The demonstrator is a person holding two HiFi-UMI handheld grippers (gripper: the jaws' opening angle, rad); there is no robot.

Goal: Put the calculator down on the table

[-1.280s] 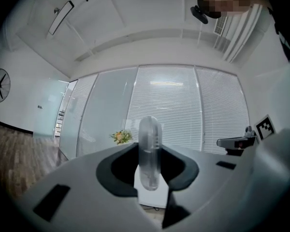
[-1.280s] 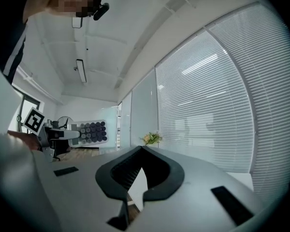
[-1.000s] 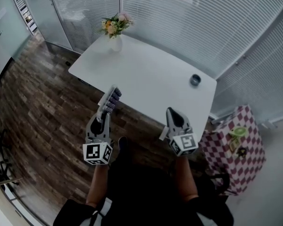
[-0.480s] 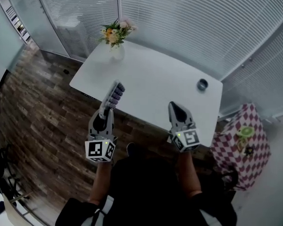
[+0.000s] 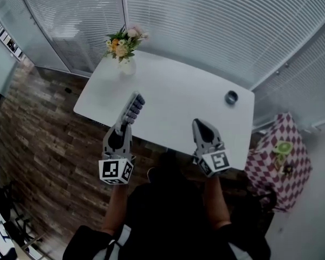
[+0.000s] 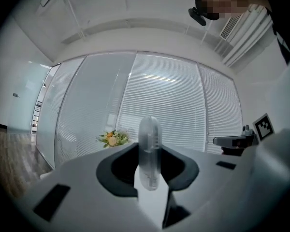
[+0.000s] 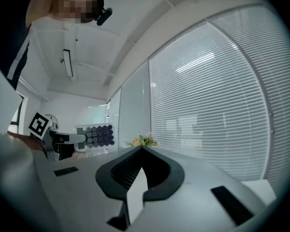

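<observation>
In the head view my left gripper (image 5: 122,127) is shut on the near end of a grey calculator (image 5: 133,108) with dark keys. The calculator juts forward over the near edge of the white table (image 5: 173,99). In the left gripper view the calculator (image 6: 149,151) shows edge-on, upright between the jaws of the left gripper (image 6: 149,164). My right gripper (image 5: 199,124) hovers at the table's near edge to the right, shut with nothing in it. In the right gripper view the right gripper (image 7: 142,150) has its jaws meeting, and the calculator (image 7: 97,135) shows at the left.
A vase of flowers (image 5: 123,43) stands at the table's far left corner. A small dark round object (image 5: 231,97) sits near the far right corner. A red-and-white checked item (image 5: 279,164) stands on the floor at the right. White blinds run behind the table.
Both grippers have moved forward toward the table. The calculator's far end, which hung at the table's near edge, now reaches over the tabletop. The left gripper's hold is unchanged.
</observation>
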